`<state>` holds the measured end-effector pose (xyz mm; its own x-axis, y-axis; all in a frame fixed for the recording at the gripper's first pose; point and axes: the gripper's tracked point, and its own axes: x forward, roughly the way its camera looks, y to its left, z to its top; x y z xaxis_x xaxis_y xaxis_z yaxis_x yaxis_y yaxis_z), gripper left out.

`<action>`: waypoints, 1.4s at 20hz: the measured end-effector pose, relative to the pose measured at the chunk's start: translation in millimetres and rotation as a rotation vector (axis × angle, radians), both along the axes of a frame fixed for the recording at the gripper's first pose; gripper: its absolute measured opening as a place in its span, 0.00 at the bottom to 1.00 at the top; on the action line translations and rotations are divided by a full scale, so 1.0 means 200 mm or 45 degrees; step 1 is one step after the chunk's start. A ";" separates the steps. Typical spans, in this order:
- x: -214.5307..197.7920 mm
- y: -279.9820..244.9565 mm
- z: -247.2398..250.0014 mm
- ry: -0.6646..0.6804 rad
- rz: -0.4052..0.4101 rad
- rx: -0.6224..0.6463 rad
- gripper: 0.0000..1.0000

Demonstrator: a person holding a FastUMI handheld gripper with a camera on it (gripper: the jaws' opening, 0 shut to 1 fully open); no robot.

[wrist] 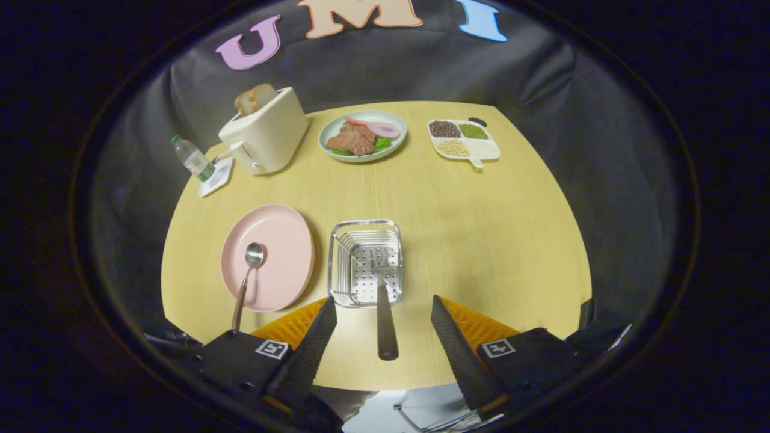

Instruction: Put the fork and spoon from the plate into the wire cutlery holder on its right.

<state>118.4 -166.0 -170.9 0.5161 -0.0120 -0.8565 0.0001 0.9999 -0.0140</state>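
Hand-held gripper (pixel 382 328) above the table, fingers (pixel 313 352) spread wide (nothing between their pads)

I am looking down on a pale yellow wood-grain table (pixel 469 240). On it, near me, sits a round pink plate (pixel 283 240), and just to its right a square wire cutlery holder (pixel 365 263) with a perforated floor. At the far side I see a cream toaster (pixel 264 132) with bread slices in its slots, and beside it a small white square coaster (pixel 216 177) bearing a clear plastic water bottle (pixel 192 157). Further along the far edge lies a pale green plate of food (pixel 363 136), then a white divided dish (pixel 464 141) with grains in its compartments. My gripper (pixel 381 328) hangs over the near edge, its fingers spread wide.
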 end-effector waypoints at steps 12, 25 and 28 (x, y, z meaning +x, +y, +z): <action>0.06 0.18 0.40 -0.578 -0.127 0.082 0.98; -0.11 0.75 0.30 -0.843 -0.034 0.038 0.98; -0.16 0.87 0.16 -0.812 0.010 0.041 0.97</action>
